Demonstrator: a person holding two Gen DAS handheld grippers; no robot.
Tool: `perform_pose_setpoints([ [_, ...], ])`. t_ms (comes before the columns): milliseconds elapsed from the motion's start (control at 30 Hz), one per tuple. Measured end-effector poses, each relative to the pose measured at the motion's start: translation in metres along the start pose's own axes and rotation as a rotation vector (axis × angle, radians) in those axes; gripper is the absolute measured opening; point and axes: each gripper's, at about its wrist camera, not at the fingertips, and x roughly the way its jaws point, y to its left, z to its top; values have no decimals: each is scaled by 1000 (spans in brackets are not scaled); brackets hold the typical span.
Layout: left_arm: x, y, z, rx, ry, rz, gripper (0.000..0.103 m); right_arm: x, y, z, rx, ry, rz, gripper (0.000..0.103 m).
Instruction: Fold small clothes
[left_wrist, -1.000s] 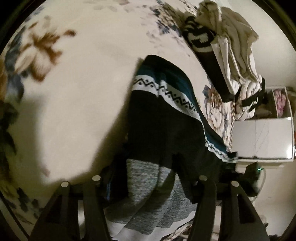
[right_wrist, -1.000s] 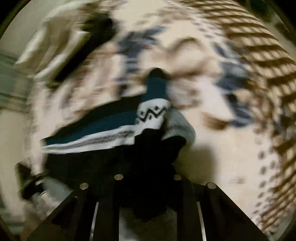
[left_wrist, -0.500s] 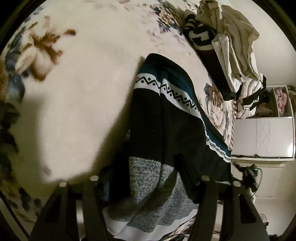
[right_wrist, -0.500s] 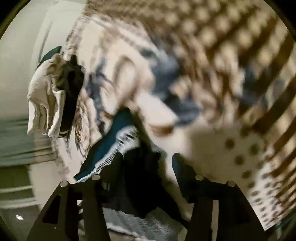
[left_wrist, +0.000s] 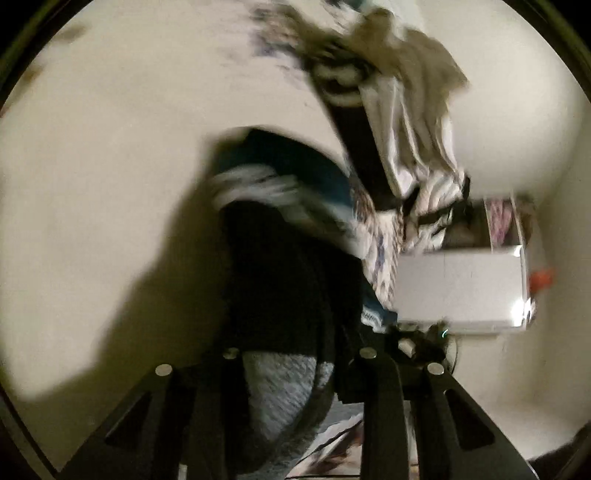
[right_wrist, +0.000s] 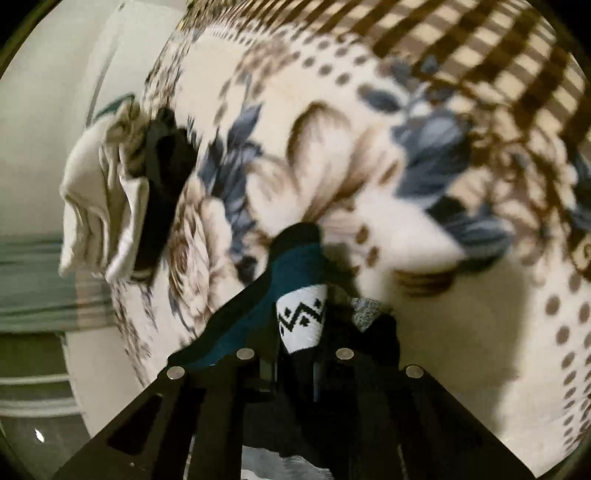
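A patterned sock (left_wrist: 280, 266), black with teal, white zigzag and grey bands, lies on the cream floral blanket (left_wrist: 110, 155). My left gripper (left_wrist: 295, 354) has narrowed on the sock's grey and black part. In the right wrist view my right gripper (right_wrist: 295, 354) is shut on the sock (right_wrist: 299, 295) at its white zigzag band, and the teal toe sticks out ahead of the fingers. Both views are blurred by motion.
A pile of other clothes (left_wrist: 399, 110), cream and black, lies at the far right of the bed; it also shows in the right wrist view (right_wrist: 118, 199). A white box (left_wrist: 461, 288) stands beside the bed. The blanket's checked border (right_wrist: 480, 48) runs at the far edge.
The left gripper's fingers have closed in on the sock. The right gripper has closed on the zigzag band and swung, with the sock now lifted between its fingers.
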Motion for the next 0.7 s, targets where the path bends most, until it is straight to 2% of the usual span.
perform_pose_setpoints([
  [67,-12,15,4,-7,-23,134,24,-4,-12,4,29,-9,-29,10],
  [133,-25,17,8,-5,-34,154,30,-8,-16,5,25,-20,-48,10],
  [167,-31,13,9,4,-35,178,36,-10,-12,5,9,-22,-58,10],
  [233,-39,-1,10,44,-26,222,55,-13,-6,7,-25,-7,-71,11],
  [267,-42,-8,11,64,-28,244,68,-15,1,8,-58,-1,-108,13],
  [300,-44,-12,13,77,-34,249,69,-16,4,9,-81,-1,-125,15],
  [333,-43,-17,16,94,-39,249,70,-18,8,9,-110,-3,-136,28],
  [367,-41,-21,21,107,-38,270,72,-18,11,10,-134,-3,-153,51],
  [400,-36,-24,29,115,-40,293,72,-17,13,11,-142,-1,-165,57],
  [533,-8,-27,58,142,-26,339,72,-6,11,16,-123,31,-150,58],
  [567,5,-27,65,152,-11,365,69,-2,11,17,-119,33,-154,47],
  [600,10,-29,67,161,-10,377,54,0,12,17,-125,20,-164,29],
  [633,14,-33,69,180,-11,389,37,1,16,17,-139,9,-188,7],
  [667,19,-38,71,216,1,429,9,2,22,16,-157,0,-211,7],
  [700,20,-43,72,249,-4,456,9,1,27,15,-170,-16,-217,7],
])
